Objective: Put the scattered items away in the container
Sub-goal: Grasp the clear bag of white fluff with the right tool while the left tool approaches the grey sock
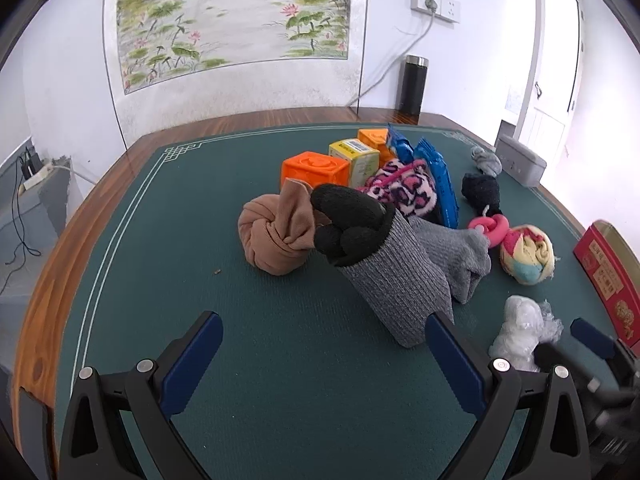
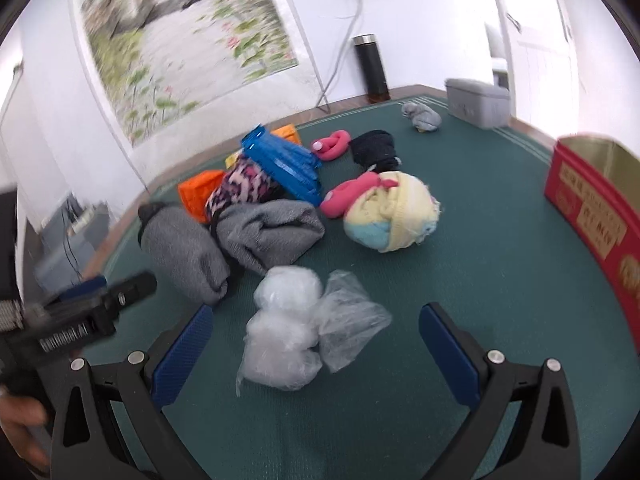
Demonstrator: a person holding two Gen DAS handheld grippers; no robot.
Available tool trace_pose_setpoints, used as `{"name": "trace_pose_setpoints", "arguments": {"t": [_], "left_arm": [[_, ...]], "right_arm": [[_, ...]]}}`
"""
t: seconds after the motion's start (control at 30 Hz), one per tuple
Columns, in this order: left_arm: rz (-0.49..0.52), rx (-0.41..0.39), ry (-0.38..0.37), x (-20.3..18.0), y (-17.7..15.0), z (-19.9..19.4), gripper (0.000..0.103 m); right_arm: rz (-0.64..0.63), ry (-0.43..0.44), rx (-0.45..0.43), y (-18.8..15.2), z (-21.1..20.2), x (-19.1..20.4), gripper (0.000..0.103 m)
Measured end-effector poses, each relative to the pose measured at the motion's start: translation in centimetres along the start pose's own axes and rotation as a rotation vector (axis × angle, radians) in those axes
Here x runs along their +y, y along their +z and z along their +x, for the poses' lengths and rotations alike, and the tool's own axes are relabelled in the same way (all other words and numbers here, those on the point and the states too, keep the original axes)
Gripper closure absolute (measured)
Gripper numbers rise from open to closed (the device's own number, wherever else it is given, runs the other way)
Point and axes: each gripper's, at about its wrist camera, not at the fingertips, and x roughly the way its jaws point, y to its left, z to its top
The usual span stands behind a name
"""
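Observation:
My left gripper is open and low over the green mat, and its right finger almost touches a grey glove with black fingertips. A knotted tan sock lies just beyond the glove. My right gripper is open too. A clear plastic bag of white stuff lies on the mat between its fingers, slightly ahead of the tips. The red container stands open at the right edge. A yellow, pink and blue sock ball sits between the pile and the container.
The pile holds orange cubes, a yellow box, blue packets, leopard-print fabric, a black sock and pink rings. At the back are a grey sock, a grey box and a black flask.

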Motion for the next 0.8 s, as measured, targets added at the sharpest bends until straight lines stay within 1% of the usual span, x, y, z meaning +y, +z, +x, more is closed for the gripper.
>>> {"name": "trace_pose_setpoints", "arguments": {"t": [0.07,0.13,0.3,0.47,0.6,0.7,0.8], "left_arm": [[-0.006,0.000,0.000,0.1,0.2,-0.1,0.001],[-0.018,-0.003,-0.003,0.3,0.4,-0.1,0.001],[-0.036,0.013,0.003,0.1,0.7,0.3,0.001],[-0.007,0.022,-0.001,-1.0,0.9,0.3,0.001],[0.016,0.041,-0.021,-2.0,1.3,0.3,0.001],[0.001,0.068,-0.057,-2.4,2.0,0.6,0.001],[-0.005,0.069,-0.065,-2.9,2.5,1.0,0.001]], "right_arm": [[-0.047,-0.016,0.010,-0.1,0.3,0.9,0.000],[-0.064,-0.024,0.017,-0.2,0.4,1.2,0.000],[-0.025,-0.030,0.034,-0.3,0.8,0.3,0.000],[-0.011,-0.045,0.045,-0.3,1.1,0.4,0.000],[-0.026,-0.054,0.045,-0.3,1.1,0.8,0.000],[-0.029,-0.056,0.046,-0.2,1.2,0.9,0.000],[-0.022,-0.058,0.052,-0.1,1.4,0.9,0.000]]}}
